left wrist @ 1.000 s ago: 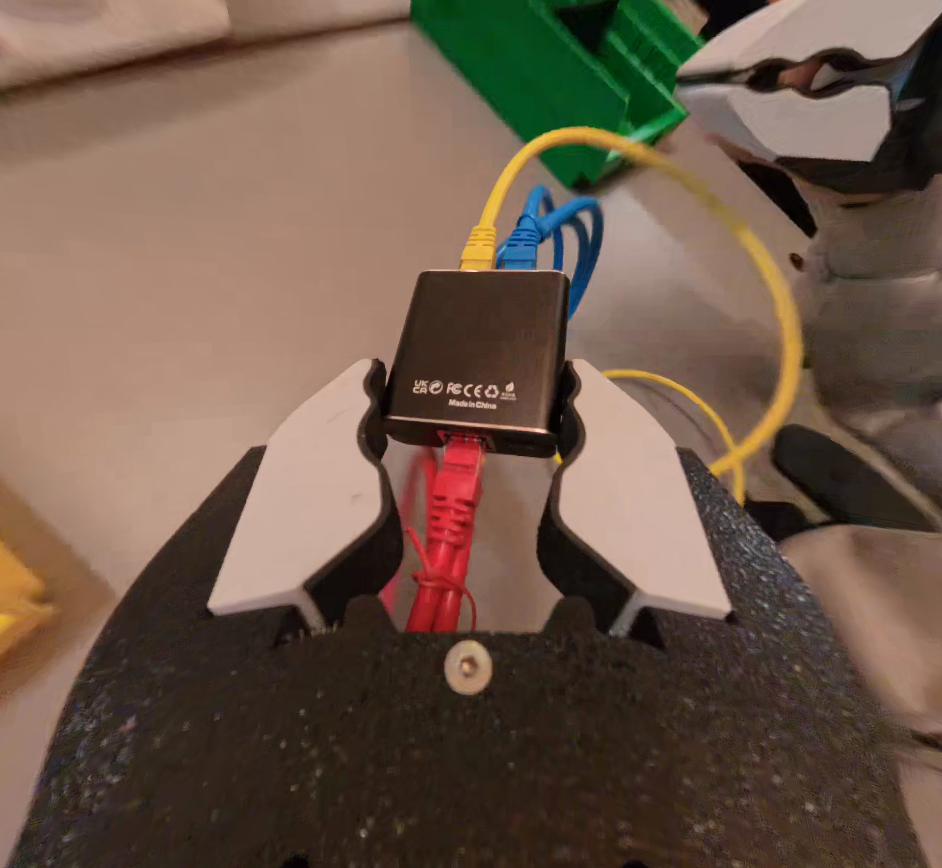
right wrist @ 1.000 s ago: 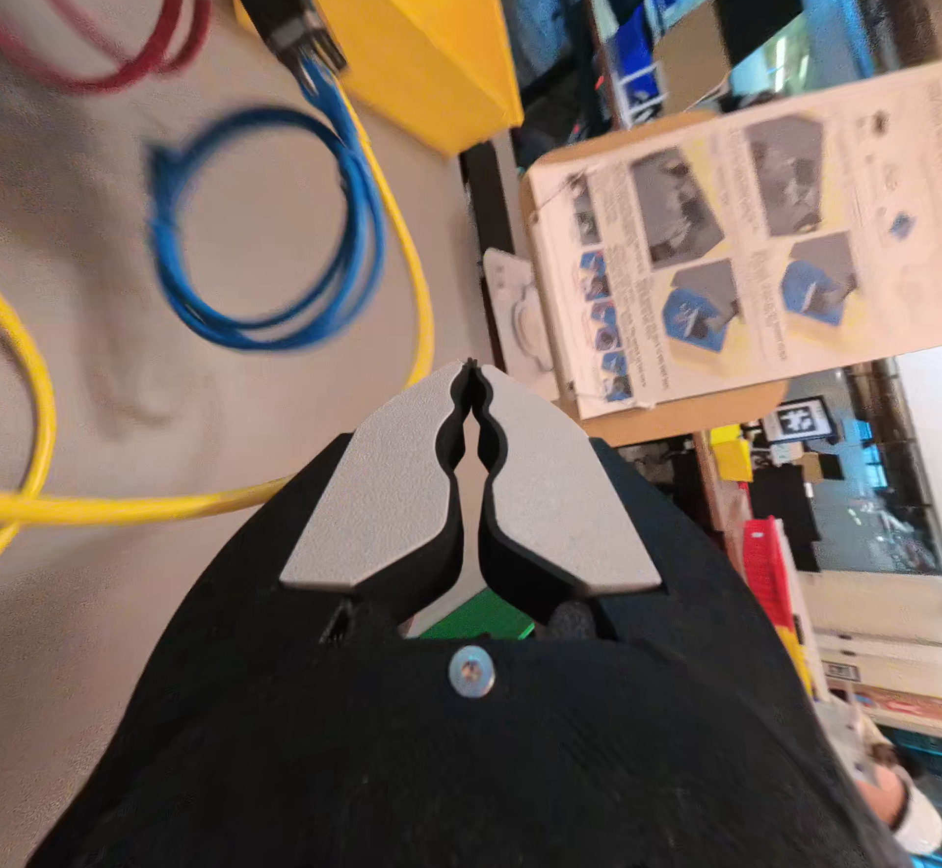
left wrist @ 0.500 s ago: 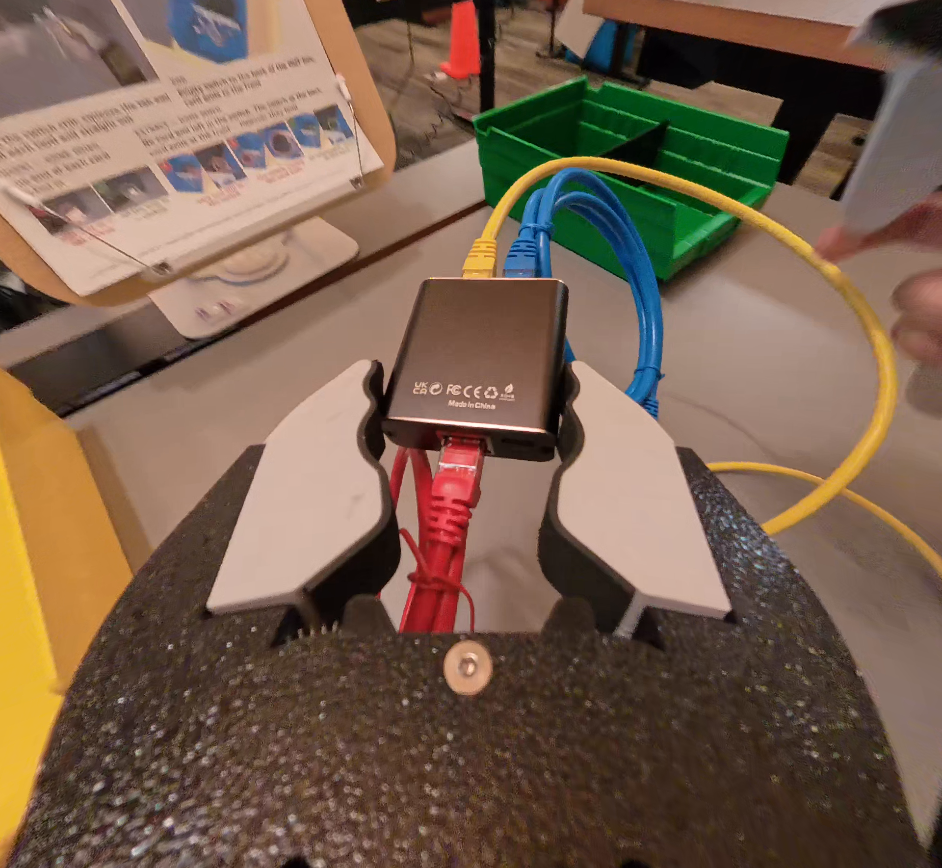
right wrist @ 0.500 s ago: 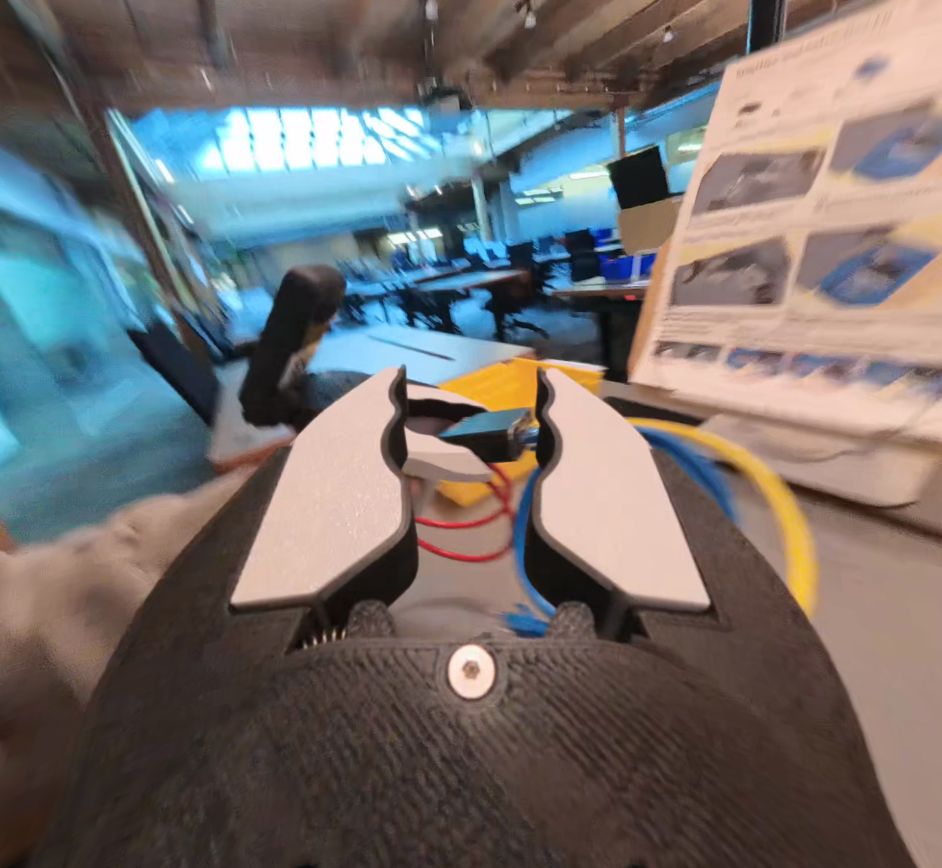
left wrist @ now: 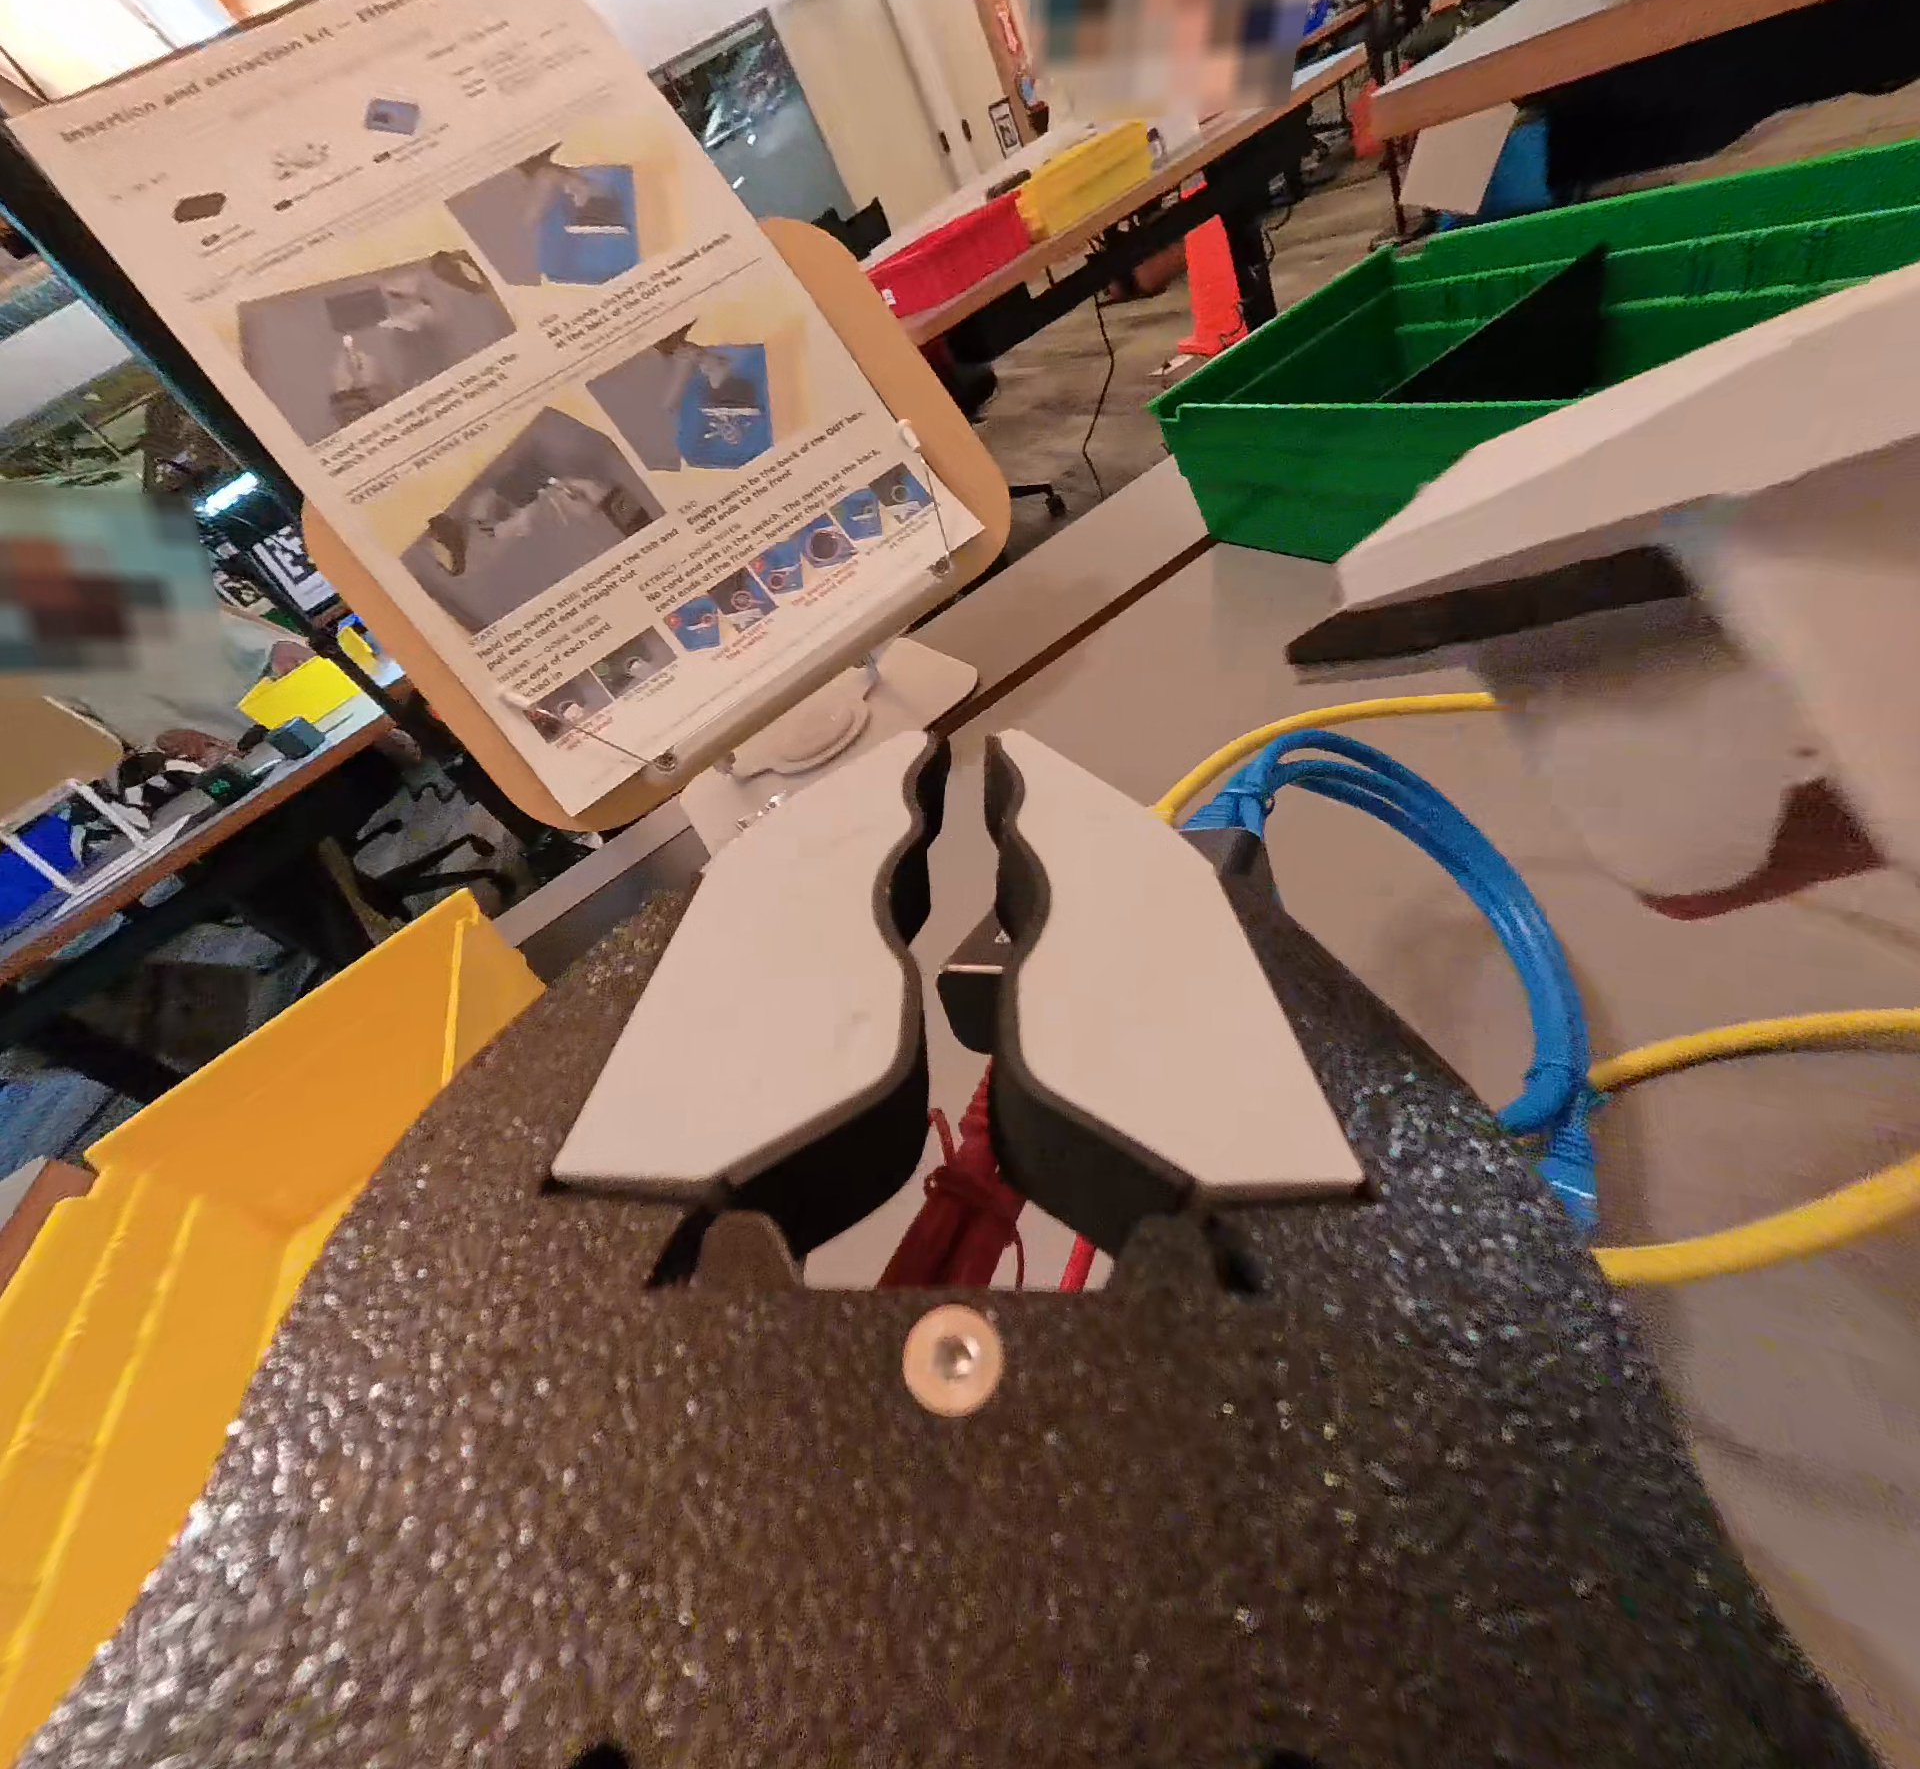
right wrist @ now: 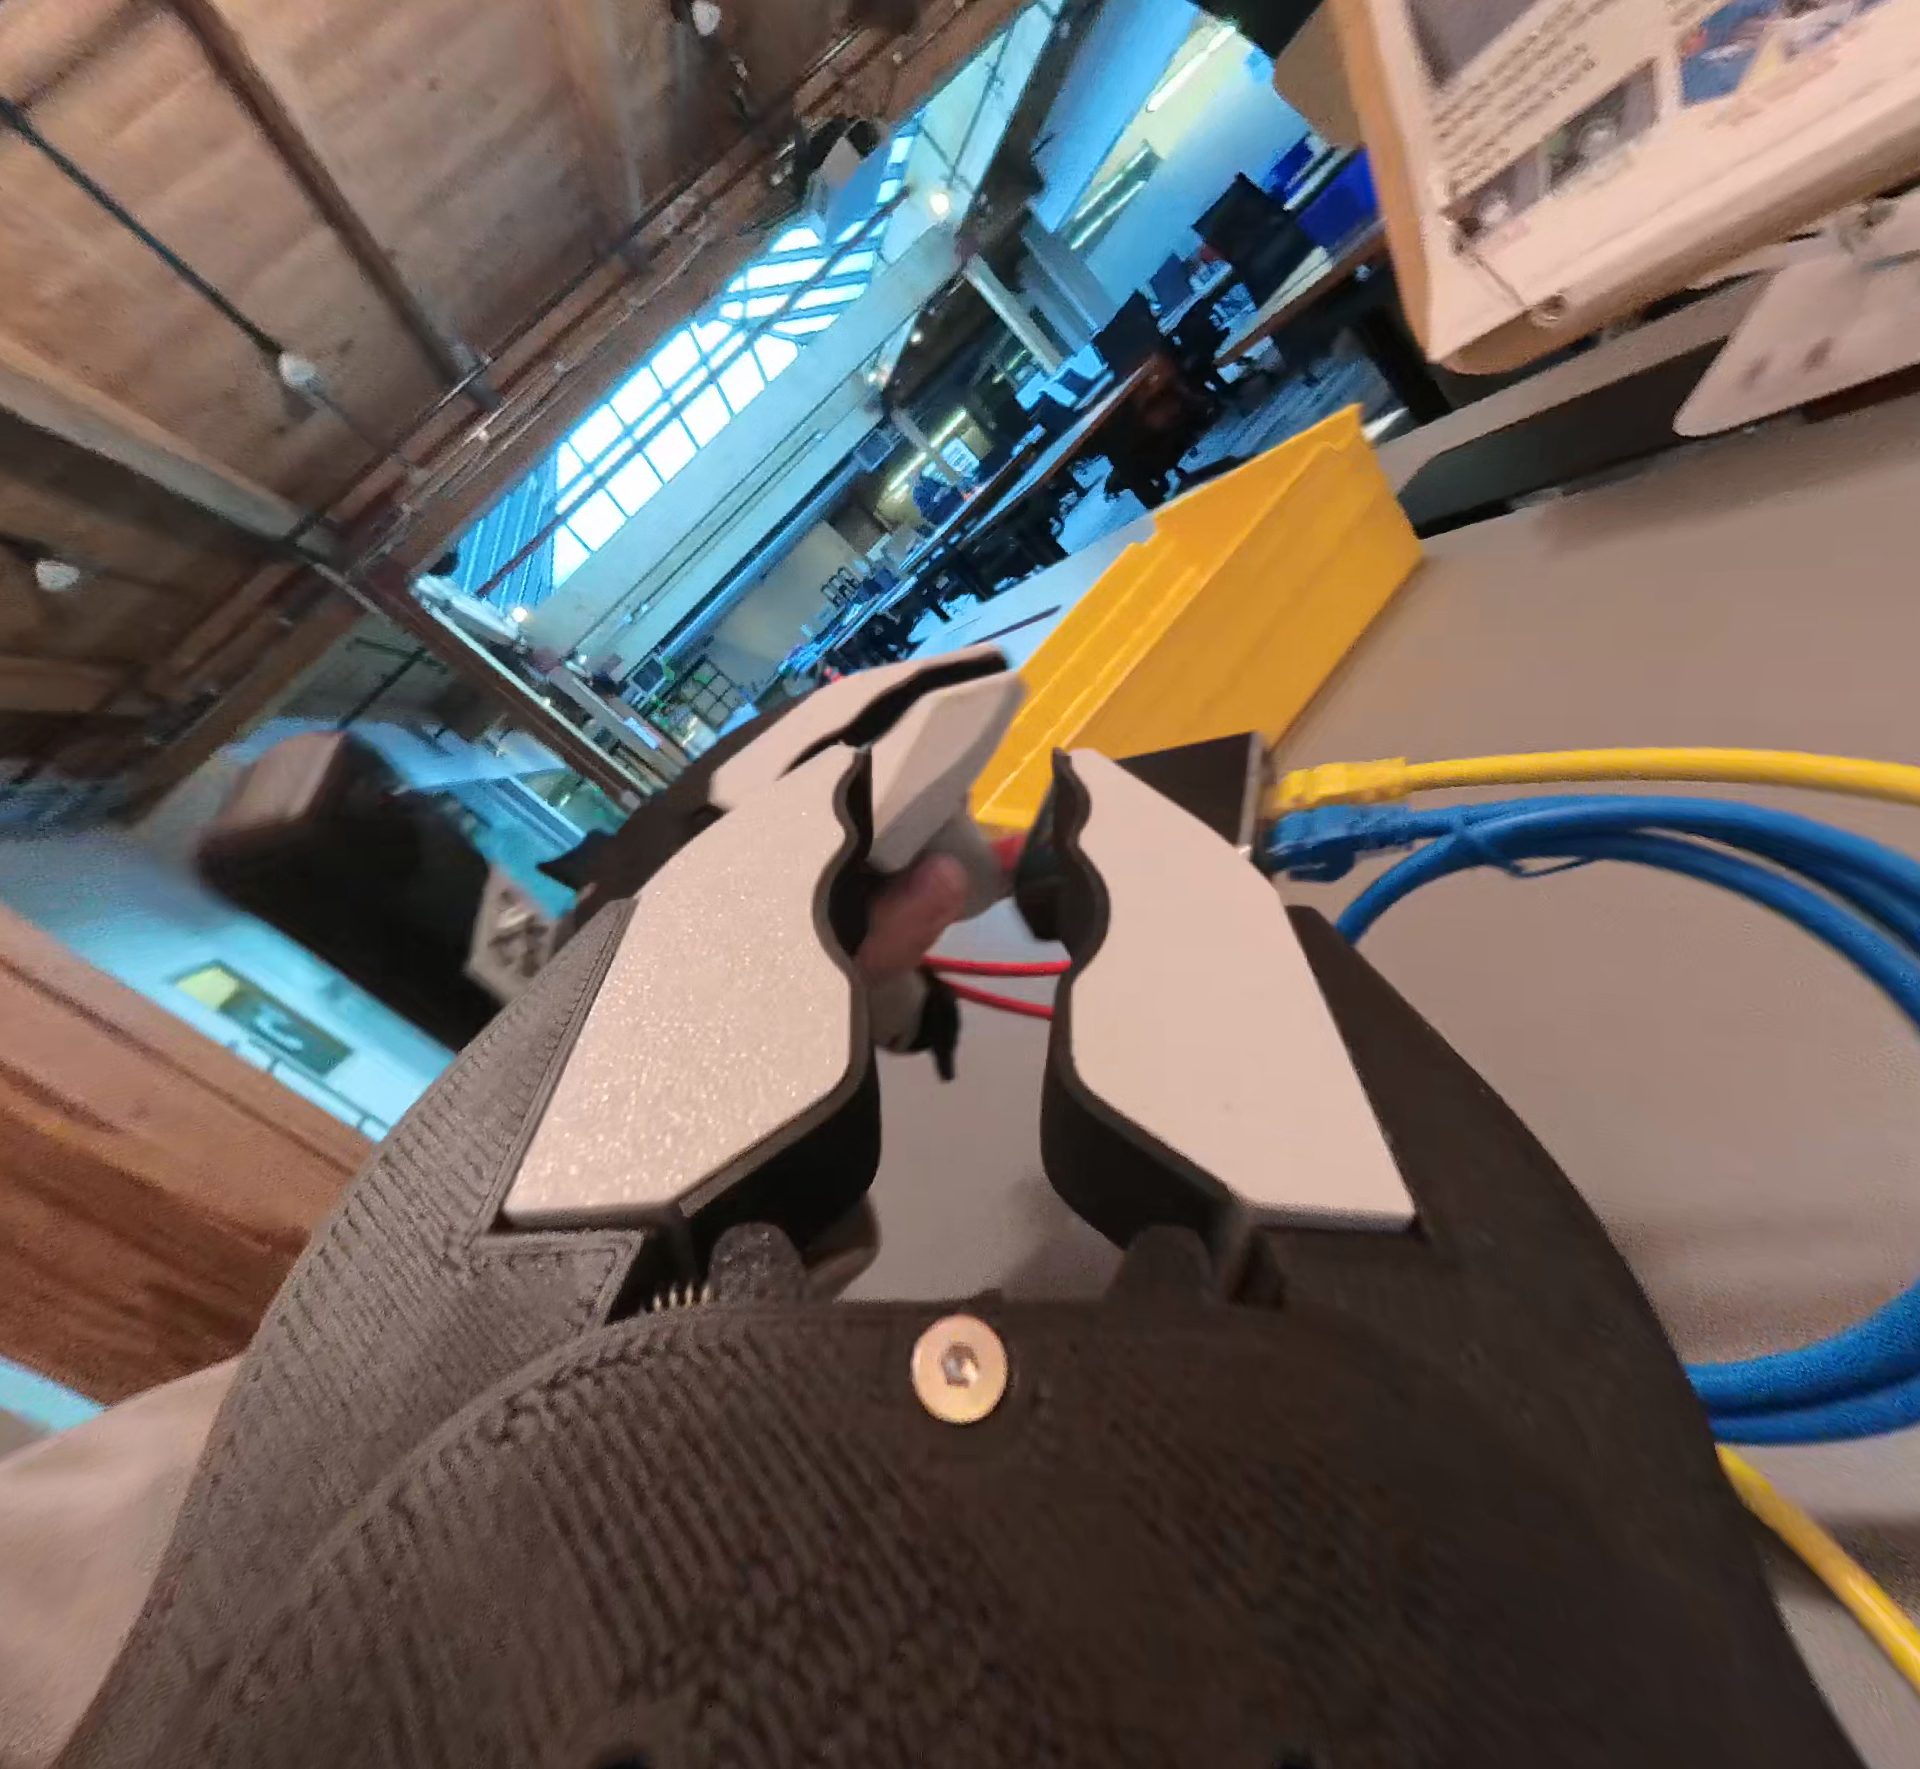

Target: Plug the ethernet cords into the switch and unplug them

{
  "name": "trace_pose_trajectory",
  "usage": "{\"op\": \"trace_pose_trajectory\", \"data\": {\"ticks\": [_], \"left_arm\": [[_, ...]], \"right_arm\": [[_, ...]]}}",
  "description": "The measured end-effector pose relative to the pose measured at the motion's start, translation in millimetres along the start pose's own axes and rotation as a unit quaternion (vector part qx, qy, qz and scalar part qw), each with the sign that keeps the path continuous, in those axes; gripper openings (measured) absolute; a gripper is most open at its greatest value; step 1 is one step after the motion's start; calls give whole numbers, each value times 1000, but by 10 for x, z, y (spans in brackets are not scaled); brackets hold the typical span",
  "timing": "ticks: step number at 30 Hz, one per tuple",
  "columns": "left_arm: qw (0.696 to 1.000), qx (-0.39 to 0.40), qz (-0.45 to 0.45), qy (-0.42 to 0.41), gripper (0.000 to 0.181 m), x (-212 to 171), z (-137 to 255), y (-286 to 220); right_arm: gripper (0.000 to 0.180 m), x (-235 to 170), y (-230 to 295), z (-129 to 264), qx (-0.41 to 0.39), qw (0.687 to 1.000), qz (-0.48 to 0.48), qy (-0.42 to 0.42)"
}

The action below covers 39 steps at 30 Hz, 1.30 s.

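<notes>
Two grippers, both low over the grey table (right wrist: pixel 1621 1075).

Left gripper (left wrist: pixel 961 769): jaws drawn almost together, only a thin slit between them. Can't tell whether they pinch anything. A dark corner of the switch (left wrist: pixel 1236 852) shows just past its right finger, and another dark bit shows down through the slit, so the switch sits under and right of the fingers. Red cord (left wrist: pixel 966 1200) runs beneath the jaws, back toward the camera.

Right gripper (right wrist: pixel 958 763): jaws spread apart, nothing held. It points at the left gripper, whose grey finger fills the gap ahead. The switch stands just beyond the right finger's tip.

Far face of the switch: yellow cord (right wrist: pixel 1558 765) and blue cord (right wrist: pixel 1558 831) side by side, both plugs seated, yellow above blue in the right wrist view. The blue cord is bundled in a coil on the table; the yellow one loops wide past it.

Beyond: yellow bin (right wrist: pixel 1226 607) close behind the switch, green bin (left wrist: pixel 1455 431) farther along the table, and a printed instruction sheet (left wrist: pixel 520 369) propped on a stand at the table's far edge.
</notes>
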<state>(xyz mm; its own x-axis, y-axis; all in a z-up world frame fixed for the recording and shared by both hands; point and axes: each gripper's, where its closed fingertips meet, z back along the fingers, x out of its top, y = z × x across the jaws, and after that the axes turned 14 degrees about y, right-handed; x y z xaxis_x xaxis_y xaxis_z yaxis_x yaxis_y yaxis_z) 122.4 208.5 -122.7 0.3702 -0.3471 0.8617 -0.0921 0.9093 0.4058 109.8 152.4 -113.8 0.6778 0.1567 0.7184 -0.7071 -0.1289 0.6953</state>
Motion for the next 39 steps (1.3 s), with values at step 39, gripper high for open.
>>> {"op": "trace_pose_trajectory", "data": {"ticks": [39], "left_arm": [[944, -285, 47, -156, 26, 598, 772, -657]], "right_arm": [[26, 150, -99, 105, 213, 965, -154, 8]]}}
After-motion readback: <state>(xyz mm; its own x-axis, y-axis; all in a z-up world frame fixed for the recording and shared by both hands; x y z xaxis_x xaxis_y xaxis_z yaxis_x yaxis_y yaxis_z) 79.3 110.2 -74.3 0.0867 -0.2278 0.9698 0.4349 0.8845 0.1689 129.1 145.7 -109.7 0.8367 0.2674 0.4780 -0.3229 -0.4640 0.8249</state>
